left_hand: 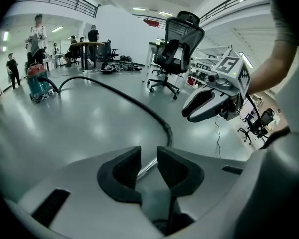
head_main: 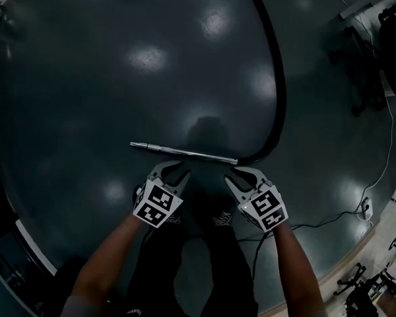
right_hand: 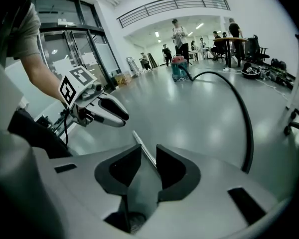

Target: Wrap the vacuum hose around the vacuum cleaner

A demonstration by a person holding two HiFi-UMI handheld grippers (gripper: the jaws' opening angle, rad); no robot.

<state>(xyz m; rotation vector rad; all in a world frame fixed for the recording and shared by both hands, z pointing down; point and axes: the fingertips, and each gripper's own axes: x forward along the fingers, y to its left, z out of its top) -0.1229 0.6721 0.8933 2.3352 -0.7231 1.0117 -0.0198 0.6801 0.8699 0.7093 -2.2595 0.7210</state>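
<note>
A silver metal wand (head_main: pixel 183 152) lies flat on the dark floor. From its right end a black hose (head_main: pixel 279 91) curves away toward the top of the head view. The hose (left_hand: pixel 139 106) runs to a teal and red vacuum cleaner (left_hand: pixel 37 81) far across the room, which the right gripper view also shows as the vacuum cleaner (right_hand: pixel 179 67). My left gripper (head_main: pixel 175 170) hovers just short of the wand's middle, jaws a little apart and empty. My right gripper (head_main: pixel 240 175) hangs by the wand's hose end, also narrowly open with nothing between its pads. Through each gap the wand (right_hand: pixel 142 148) shows beyond.
A black office chair (left_hand: pixel 177 49) stands past the hose. Several people stand around a table (left_hand: pixel 87 46) at the back. A thin white cable (head_main: pixel 386 157) trails along the floor at the right, near exercise machines (head_main: pixel 356 286). My own shoes (head_main: pixel 221 220) are below the grippers.
</note>
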